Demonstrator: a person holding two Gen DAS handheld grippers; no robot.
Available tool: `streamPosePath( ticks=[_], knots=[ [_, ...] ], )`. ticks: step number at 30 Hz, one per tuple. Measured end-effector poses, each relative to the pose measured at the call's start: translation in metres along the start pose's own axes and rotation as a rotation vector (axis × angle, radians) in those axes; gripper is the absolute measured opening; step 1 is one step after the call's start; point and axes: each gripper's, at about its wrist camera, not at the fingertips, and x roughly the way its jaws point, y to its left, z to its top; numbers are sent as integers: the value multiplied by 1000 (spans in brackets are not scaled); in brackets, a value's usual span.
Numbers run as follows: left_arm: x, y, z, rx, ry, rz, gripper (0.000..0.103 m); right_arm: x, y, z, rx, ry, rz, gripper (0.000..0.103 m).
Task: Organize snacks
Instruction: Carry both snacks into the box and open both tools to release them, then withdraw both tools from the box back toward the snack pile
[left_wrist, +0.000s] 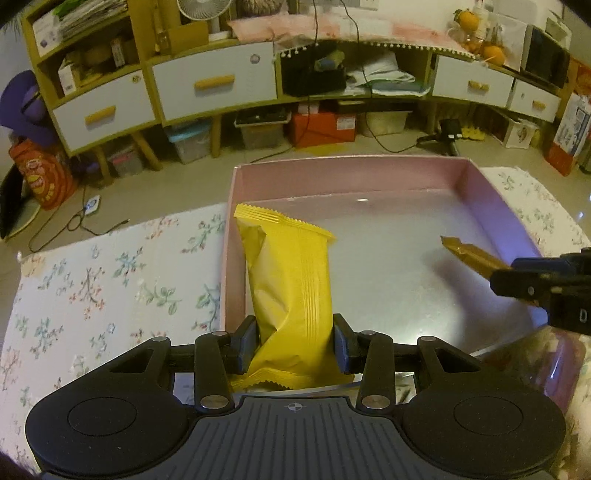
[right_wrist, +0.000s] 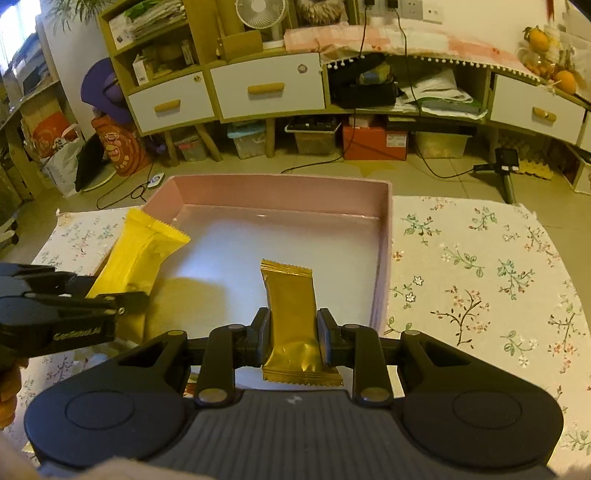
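My left gripper (left_wrist: 294, 341) is shut on a bright yellow snack packet (left_wrist: 288, 288), which sticks forward over the left side of a pink box (left_wrist: 347, 173) with a pale glossy floor. My right gripper (right_wrist: 291, 338) is shut on a smaller gold snack packet (right_wrist: 291, 314), held over the right half of the same pink box (right_wrist: 280, 188). In the left wrist view, the gold packet (left_wrist: 472, 256) and right gripper (left_wrist: 517, 286) enter from the right. The yellow packet (right_wrist: 142, 254) and left gripper (right_wrist: 122, 301) show at the left of the right wrist view.
The box sits on a floral tablecloth (right_wrist: 480, 266) that spreads to both sides (left_wrist: 92, 280). Beyond the table are a tiled floor with cables, a small tripod (right_wrist: 506, 166), storage bins and a long cabinet with white drawers (left_wrist: 214, 83).
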Motion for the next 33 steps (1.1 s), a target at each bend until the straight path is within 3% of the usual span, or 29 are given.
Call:
streamPosePath(
  ticks=[6,12,13,14,16,17,26,33],
  knots=[
    [-3,3,-4,-19,47,22,39,5,-1,0,6,14,-1,24],
    [-6,7,-6,-36,30,25,41,7,-1,1,12,-3,3,28],
    [-7,6,-6,-38,21,26,44,6,-2,2,19,-12,3,31],
    [-8,6,-5,-38,14,23,56,4,-2,3,29,-27,-2,43],
    [-14,4,-4,-38,-9,10,74,0,-5,4,53,-45,17,58],
    [-17,2,-4,-36,-23,3,77,-2,-5,4,65,-49,35,63],
    [-42,-9,-7,-24,-32,-12,85,-26,1,6,29,-81,-1,82],
    [-72,-10,-19,-21,-38,-18,91,-47,-1,1,35,-110,-11,89]
  ],
)
